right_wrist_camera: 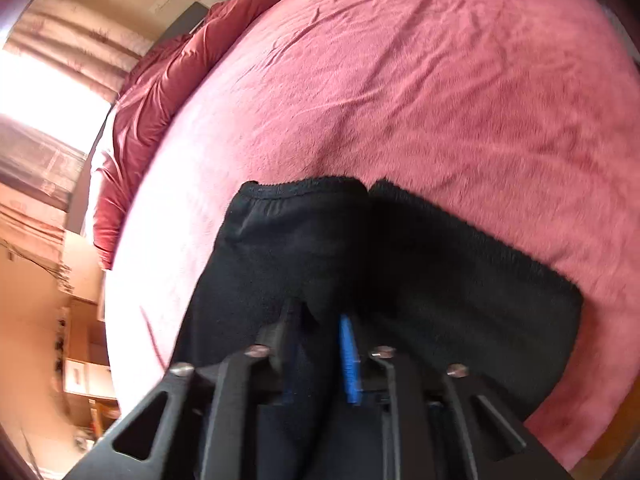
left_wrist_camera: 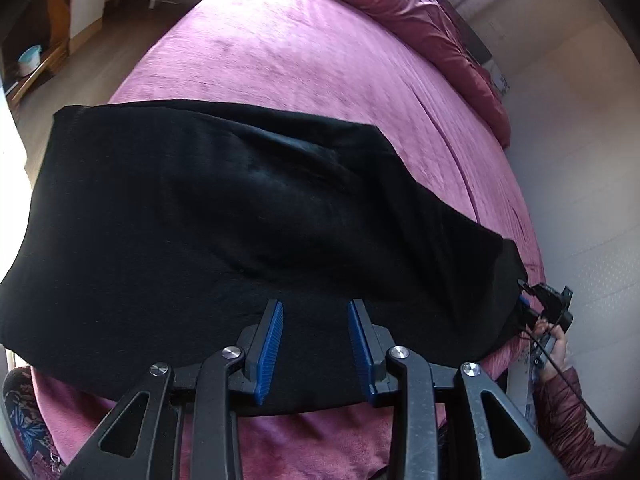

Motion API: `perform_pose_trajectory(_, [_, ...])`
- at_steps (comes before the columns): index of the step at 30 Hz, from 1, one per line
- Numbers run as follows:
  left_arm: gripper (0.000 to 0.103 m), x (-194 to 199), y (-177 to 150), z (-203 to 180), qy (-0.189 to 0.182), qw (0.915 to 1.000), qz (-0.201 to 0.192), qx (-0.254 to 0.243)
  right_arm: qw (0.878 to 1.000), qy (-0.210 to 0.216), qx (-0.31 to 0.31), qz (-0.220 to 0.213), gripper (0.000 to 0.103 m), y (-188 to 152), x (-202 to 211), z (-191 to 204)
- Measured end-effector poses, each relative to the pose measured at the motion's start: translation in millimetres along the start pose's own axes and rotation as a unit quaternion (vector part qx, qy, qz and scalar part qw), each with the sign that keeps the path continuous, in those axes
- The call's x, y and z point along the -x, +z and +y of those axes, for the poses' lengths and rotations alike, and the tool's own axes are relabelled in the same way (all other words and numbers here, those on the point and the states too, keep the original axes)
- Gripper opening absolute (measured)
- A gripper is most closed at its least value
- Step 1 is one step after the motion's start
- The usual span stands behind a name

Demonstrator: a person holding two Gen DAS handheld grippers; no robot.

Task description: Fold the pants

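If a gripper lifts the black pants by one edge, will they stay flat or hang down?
The pants would probably hang down: the cloth already lies in soft folds and follows the bed. They seem light, being thin fabric. They may drag rather than slide, because the bed cover looks fuzzy.

Daylight glare at the window (right_wrist_camera: 44, 92); right view blurred, fisheye-warped.

A bed (left_wrist_camera: 304, 60) under a pink blanket, a crumpled red duvet (right_wrist_camera: 160, 92) along its far edge, curtains (right_wrist_camera: 76, 52) by a bright window.
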State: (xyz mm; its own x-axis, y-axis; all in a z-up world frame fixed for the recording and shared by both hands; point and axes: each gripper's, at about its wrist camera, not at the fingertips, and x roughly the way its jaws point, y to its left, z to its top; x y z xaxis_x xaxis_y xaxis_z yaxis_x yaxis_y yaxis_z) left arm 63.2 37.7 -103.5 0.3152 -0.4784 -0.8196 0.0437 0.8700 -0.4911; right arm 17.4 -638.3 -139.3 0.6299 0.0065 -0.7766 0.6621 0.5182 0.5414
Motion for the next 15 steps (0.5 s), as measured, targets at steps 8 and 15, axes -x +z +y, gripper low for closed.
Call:
perform_pose_trajectory(8, [0.034, -27, -1, -26, -0.020, 0.9980, 0.040, -0.044, 0.994, -0.022, 0.096, -0.038, 0.008, -7, 89, 39])
perform_pose_trajectory(15, [0.034, -38, 1, -28, -0.025, 0.9969, 0.060, -0.043, 0.994, -0.085, 0.068, -0.012, 0.020, -14, 99, 4])
